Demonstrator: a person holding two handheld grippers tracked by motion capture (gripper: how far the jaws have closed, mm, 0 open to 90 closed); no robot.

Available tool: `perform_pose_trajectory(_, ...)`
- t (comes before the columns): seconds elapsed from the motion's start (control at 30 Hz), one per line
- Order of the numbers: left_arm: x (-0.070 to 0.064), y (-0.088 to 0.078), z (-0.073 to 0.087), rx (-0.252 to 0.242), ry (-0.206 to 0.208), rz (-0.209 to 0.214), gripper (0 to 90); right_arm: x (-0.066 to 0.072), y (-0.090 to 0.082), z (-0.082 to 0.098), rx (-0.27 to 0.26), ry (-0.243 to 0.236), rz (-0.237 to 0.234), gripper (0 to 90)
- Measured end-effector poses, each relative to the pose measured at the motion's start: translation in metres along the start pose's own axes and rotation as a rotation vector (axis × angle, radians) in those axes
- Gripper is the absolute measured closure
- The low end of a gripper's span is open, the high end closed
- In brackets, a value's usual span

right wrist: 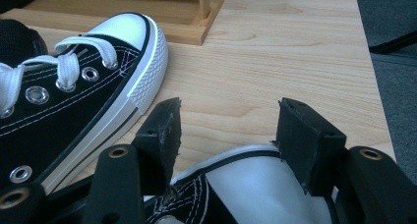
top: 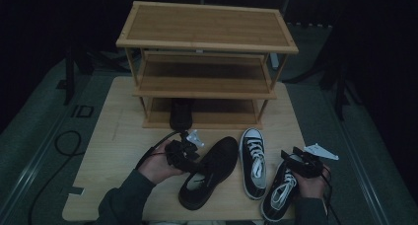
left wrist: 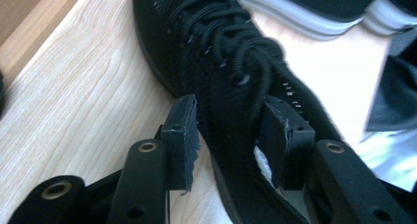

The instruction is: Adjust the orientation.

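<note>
In the high view the rack (top: 207, 62) is standing at upper centre of the frame, with one dark shoe (top: 180, 114) already sitting on its bottom shelf, so by my reading the job of putting shoes away is only starting. Three shoes are lying on the table (top: 113, 136) in the lower half: a black shoe (top: 209, 170) at lower centre, a sneaker (top: 253, 161) just right of it, and a second sneaker (top: 281, 190) at lower right.

The left gripper (left wrist: 228, 130) is straddling the black shoe (left wrist: 221, 62), jaws standing wide on either side of its laced top; the pads are looking close to the fabric, but I cannot tell whether they are pressing it.

The right gripper (right wrist: 228, 130) is hovering over the toe of the second sneaker (right wrist: 255, 184), jaws wide apart and gripping nothing.

Left to do, I judge: lifting all three shoes onto the shelves.
</note>
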State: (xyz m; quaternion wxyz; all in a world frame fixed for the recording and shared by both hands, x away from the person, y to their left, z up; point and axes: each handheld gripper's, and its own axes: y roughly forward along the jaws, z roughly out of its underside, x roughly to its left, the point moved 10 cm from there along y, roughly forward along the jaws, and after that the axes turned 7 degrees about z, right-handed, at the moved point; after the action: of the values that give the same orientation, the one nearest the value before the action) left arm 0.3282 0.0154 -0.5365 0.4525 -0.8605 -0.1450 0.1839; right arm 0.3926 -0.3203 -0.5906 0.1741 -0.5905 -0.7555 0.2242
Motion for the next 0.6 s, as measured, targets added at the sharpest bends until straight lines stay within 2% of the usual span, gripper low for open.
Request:
perform_pose_trajectory(0.23, 0.002, 0.017, -0.001, 0.036, -0.038, -0.02, 60.5, 0.0, 0.0, 0.0, 0.0, 0.001, 0.0, 42.2)
perform_pose_trajectory(0.33, 0.005, 0.023, 0.002, 0.073, -0.04, -0.07, 61.4, 0.0, 0.0, 0.0, -0.001, 0.0, 0.0, 42.2)
perform_pose_trajectory(0.37, 0.008, 0.026, 0.003, 0.09, -0.047, -0.101, 64.0, 0.0, 0.0, 0.0, 0.0, 0.001, 0.0, 42.2)
perform_pose_trajectory(0.4, 0.01, 0.029, 0.004, 0.097, -0.06, -0.108, 64.9, 0.0, 0.0, 0.0, 0.0, 0.001, 0.0, 42.2)
perform_pose_trajectory(0.43, 0.01, 0.031, 0.004, 0.091, -0.072, -0.089, 68.0, 0.0, 0.0, 0.0, 0.0, 0.001, 0.0, 42.2)
perform_pose_trajectory(0.6, 0.016, 0.03, 0.004, 0.06, -0.106, -0.109, 84.5, 0.0, 0.0, 0.0, 0.0, 0.002, -0.001, 42.2)
